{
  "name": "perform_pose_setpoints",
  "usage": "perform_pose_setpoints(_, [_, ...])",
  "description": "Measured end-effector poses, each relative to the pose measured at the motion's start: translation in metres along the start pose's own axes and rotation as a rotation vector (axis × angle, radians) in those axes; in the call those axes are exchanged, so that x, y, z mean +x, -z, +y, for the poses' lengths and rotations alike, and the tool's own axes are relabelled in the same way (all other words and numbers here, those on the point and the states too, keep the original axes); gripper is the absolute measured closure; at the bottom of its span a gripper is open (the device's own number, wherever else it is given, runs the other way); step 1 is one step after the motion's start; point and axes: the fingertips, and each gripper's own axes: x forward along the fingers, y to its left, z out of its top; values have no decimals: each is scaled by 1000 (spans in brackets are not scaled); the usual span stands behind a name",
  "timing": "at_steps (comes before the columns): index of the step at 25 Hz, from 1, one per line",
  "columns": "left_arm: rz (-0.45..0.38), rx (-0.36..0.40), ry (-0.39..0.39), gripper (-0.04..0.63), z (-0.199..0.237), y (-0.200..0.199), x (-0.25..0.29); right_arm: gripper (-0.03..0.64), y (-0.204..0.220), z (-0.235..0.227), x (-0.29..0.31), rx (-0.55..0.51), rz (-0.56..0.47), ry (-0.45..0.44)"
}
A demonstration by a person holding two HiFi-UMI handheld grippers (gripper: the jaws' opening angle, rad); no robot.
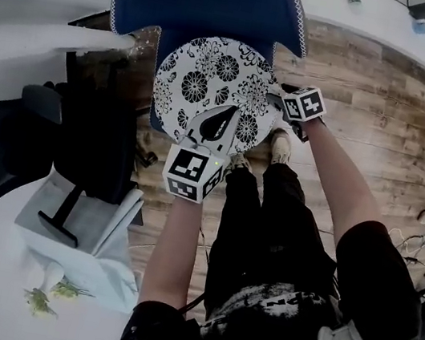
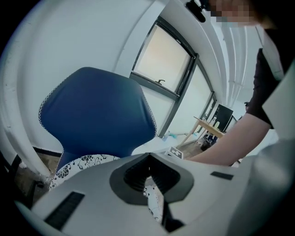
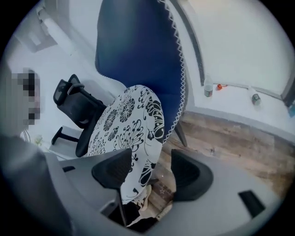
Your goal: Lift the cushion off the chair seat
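Observation:
A round white cushion (image 1: 213, 76) with a black flower print lies on the seat of a blue chair (image 1: 209, 2). My left gripper (image 1: 224, 113) rests over the cushion's near part. In the left gripper view its jaw tips (image 2: 148, 156) meet, and the print (image 2: 78, 163) shows below and through the gap behind them; I cannot tell if fabric is pinched. My right gripper (image 1: 277, 102) is at the cushion's right edge. In the right gripper view it (image 3: 152, 166) stands open, with the cushion's rim (image 3: 138, 138) between the jaws and the pads not pressing on it.
A black office chair (image 1: 4, 153) stands at the left beside a white desk (image 1: 23, 42). The person's legs and feet (image 1: 282, 145) stand just before the blue chair on the wooden floor (image 1: 388, 98). Small bottles (image 3: 208, 90) sit by the white wall ledge.

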Motion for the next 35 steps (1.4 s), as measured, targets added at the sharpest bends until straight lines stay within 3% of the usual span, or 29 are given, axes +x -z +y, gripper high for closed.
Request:
perform_pose_setpoints(6, [15, -17, 4, 583, 8, 14, 4, 367, 3, 1, 16, -3, -11, 1])
perform_pose_setpoints(9, [13, -31, -1, 583, 11, 16, 3, 542, -2, 4, 13, -61, -15, 24])
perform_pose_setpoints(11, [13, -29, -3, 583, 12, 16, 3, 579, -3, 8, 13, -96, -12, 24])
perform_pose_setpoints(16, [20, -22, -12, 583, 11, 14, 2, 588, -1, 12, 6, -139, -8, 21])
perform_pose_setpoints(23, [19, -2, -40, 583, 11, 2, -10, 589, -14, 32, -15, -280, -28, 22])
perform_pose_setpoints(29, [2, 30, -44, 583, 0, -22, -18, 591, -42, 58, -60, -391, -84, 26])
perform_pose_setpoints(35, [-36, 50, -101, 583, -11, -61, -51, 591, -79, 75, -128, -464, -165, 56])
